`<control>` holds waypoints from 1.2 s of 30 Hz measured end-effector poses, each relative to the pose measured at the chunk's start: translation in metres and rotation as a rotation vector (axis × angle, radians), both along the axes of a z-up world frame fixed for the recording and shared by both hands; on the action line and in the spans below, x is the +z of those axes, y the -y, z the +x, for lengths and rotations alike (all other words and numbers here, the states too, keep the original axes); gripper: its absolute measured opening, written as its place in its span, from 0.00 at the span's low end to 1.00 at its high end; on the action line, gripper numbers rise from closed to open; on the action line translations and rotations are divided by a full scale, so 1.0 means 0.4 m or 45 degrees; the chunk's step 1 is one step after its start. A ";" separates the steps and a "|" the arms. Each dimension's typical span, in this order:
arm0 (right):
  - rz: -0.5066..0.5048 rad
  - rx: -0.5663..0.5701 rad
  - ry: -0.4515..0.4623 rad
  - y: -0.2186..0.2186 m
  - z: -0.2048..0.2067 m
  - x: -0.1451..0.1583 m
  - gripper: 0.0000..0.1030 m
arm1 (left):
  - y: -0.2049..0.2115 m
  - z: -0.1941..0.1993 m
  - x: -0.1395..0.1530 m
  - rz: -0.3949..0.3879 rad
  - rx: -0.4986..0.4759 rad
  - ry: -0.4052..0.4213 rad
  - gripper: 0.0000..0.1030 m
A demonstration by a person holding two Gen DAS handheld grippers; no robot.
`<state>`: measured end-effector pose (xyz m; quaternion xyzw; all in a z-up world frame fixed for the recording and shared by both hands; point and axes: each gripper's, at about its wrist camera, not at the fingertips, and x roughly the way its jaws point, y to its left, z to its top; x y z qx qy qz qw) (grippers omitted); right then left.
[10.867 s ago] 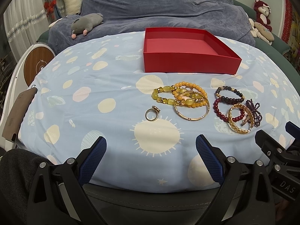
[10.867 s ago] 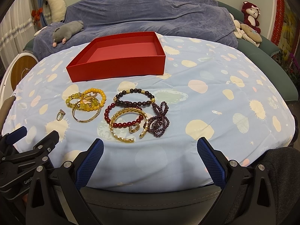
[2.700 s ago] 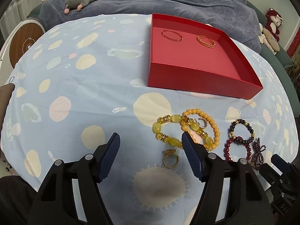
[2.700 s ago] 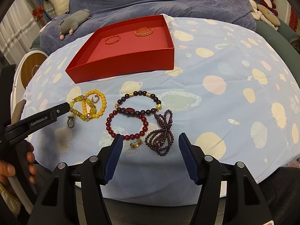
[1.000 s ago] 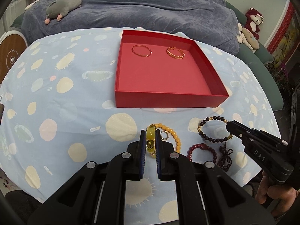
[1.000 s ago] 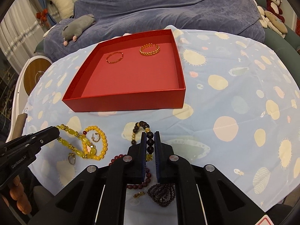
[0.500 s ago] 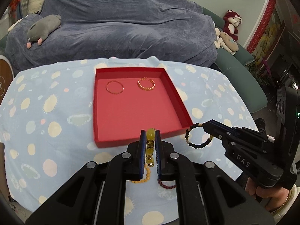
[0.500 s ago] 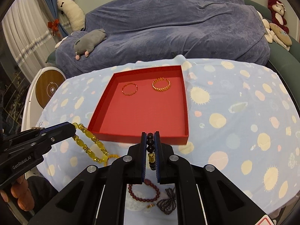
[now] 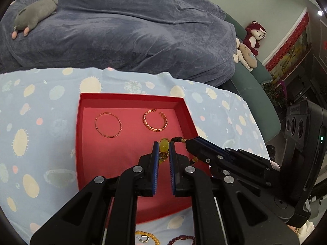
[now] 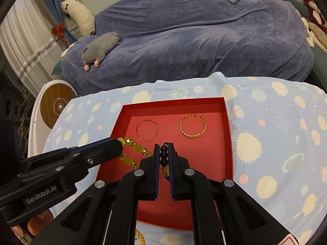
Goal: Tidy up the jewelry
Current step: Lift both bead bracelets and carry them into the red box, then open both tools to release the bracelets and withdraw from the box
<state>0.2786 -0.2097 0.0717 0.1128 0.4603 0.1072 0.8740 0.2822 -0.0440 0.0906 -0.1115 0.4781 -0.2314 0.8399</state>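
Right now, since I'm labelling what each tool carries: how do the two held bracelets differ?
The yellow bracelet has big, pale translucent beads; the dark bracelet has smaller, near-black round beads. The yellow one is pinched in the left tool, the dark one in the right tool. Both carry gold spacers and hang over the red box.

Left claw (image 9: 163, 150) clamped on yellow bead bracelet (image 9: 164, 145) above red box (image 9: 130, 155). Right claw (image 9: 189, 141) alongside, gripping dark bead bracelet (image 9: 178, 139). Thin bangle (image 9: 108, 124) and gold cuff (image 9: 155, 120) lying apart inside box.
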 end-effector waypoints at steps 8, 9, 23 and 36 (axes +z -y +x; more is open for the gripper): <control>-0.058 -0.041 -0.123 0.023 0.076 -0.134 0.07 | -0.035 0.068 -0.146 0.184 0.059 -0.066 0.09; -0.079 -0.045 -0.129 0.027 0.079 -0.144 0.07 | -0.041 0.073 -0.155 0.216 0.069 -0.061 0.09; -0.241 -0.090 -0.052 0.035 0.046 -0.131 0.40 | -0.063 0.057 -0.156 0.406 0.161 0.051 0.30; -0.193 -0.099 0.004 0.037 -0.105 -0.039 0.40 | -0.061 -0.088 -0.063 0.397 0.156 0.120 0.36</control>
